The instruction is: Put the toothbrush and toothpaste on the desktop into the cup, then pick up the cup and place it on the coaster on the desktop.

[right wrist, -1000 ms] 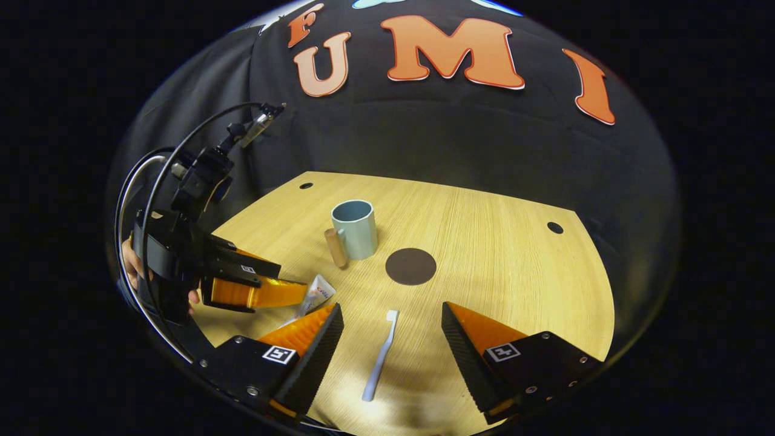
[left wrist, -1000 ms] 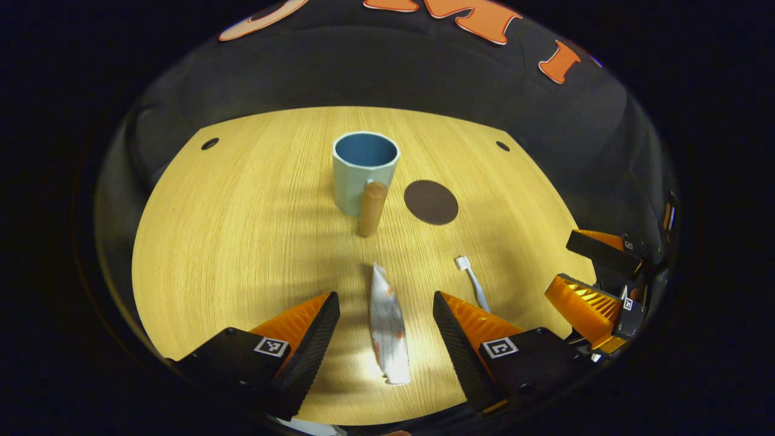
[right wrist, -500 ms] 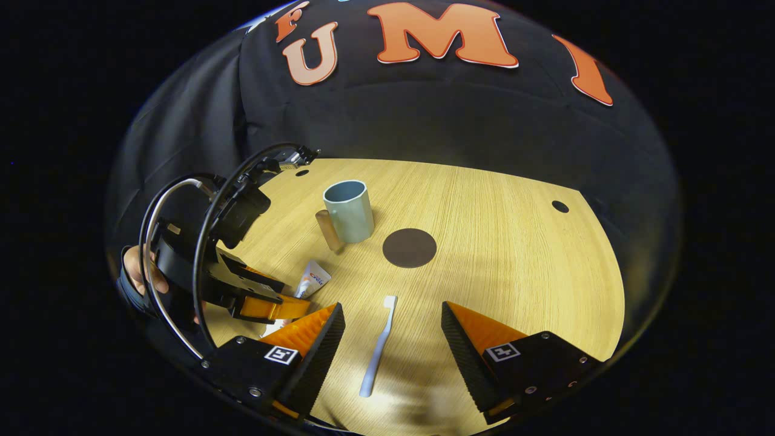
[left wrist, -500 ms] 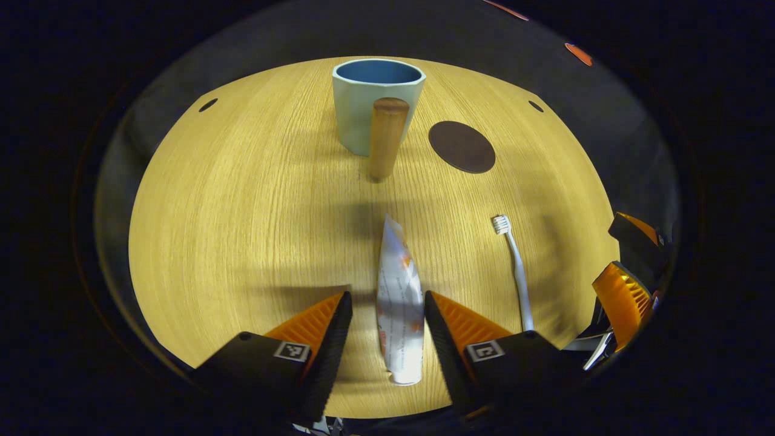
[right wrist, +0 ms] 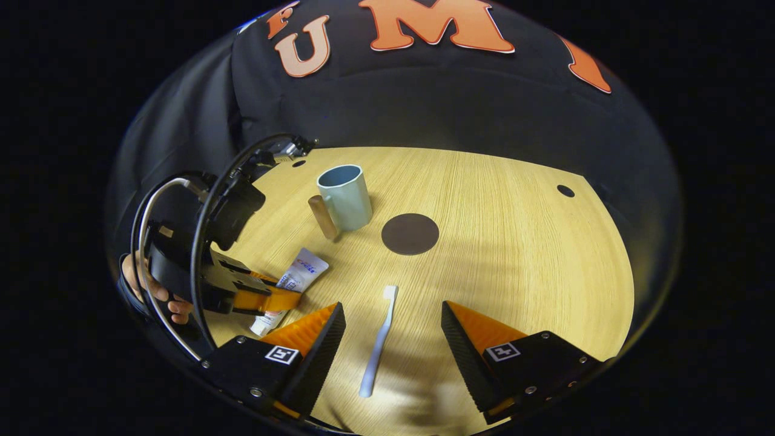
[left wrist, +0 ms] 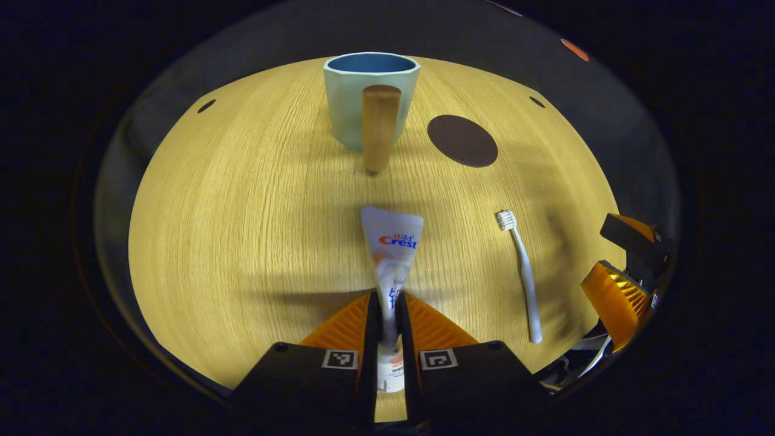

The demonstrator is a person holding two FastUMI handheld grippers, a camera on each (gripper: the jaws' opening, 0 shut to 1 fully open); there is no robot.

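In the left gripper view my left gripper (left wrist: 387,303) is shut on the white toothpaste tube (left wrist: 392,245), which points toward the pale blue cup (left wrist: 350,100) with its wooden handle (left wrist: 379,128). The tube (right wrist: 298,275) and left gripper (right wrist: 284,298) also appear at the left of the right gripper view. A white toothbrush (right wrist: 379,342) lies on the table between the fingers of my open right gripper (right wrist: 393,318); the toothbrush (left wrist: 521,272) lies right of the tube. The dark round coaster (right wrist: 410,234) sits right of the cup (right wrist: 345,195).
The light wooden table (right wrist: 514,254) has small dark holes near its far corners (right wrist: 565,191). A hand (right wrist: 169,300) holds the left gripper, with cables looping above it. The right gripper (left wrist: 617,290) shows at the right edge of the left gripper view.
My left gripper has closed its fingers onto the toothpaste tube, which turned its flat face up. The right gripper edged slightly forward over the toothbrush and stays open.
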